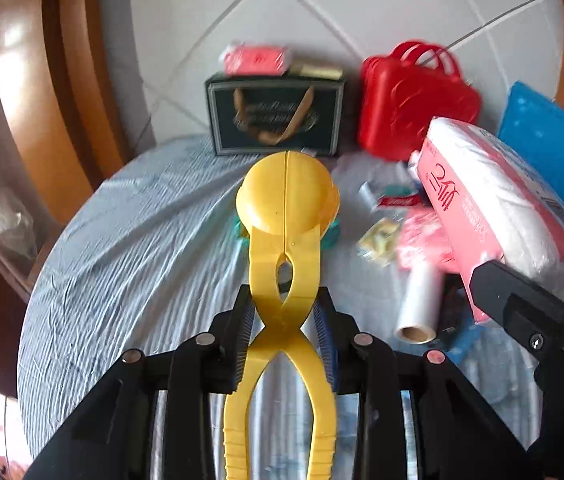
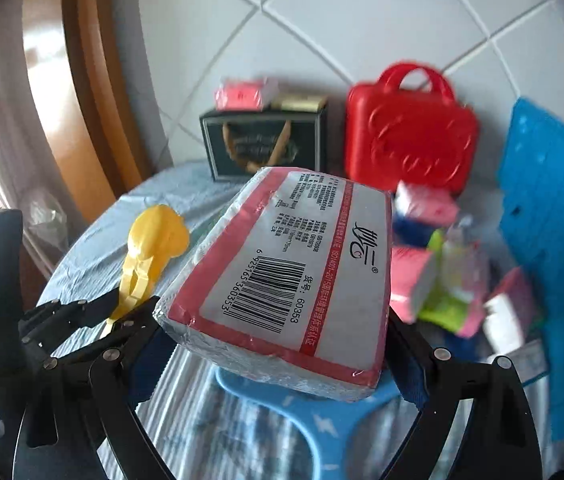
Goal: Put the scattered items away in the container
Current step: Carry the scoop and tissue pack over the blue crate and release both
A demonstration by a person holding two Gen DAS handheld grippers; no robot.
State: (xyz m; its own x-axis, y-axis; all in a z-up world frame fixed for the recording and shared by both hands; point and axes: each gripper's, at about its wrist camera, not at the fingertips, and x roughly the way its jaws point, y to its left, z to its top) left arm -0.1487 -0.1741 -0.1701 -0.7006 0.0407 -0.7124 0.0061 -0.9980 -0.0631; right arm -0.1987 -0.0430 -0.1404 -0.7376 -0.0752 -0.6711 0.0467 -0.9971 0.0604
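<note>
While our left gripper (image 1: 286, 312) clenches its jaws tight on the crossed shanks of a yellow plastic ball-shaped scoop tong (image 1: 287, 192), our right gripper (image 2: 278, 344) stands wide, its blue pads pressing both sides of a plastic-wrapped pink and white tissue pack (image 2: 294, 272). Both hang above the grey-blue crinkled cloth (image 1: 130, 240). Beyond lie a clear film roll (image 1: 420, 304), a dark printed box (image 1: 276, 118), a red plastic handled case (image 1: 414, 108) and a blue perforated container (image 2: 554, 240).
</note>
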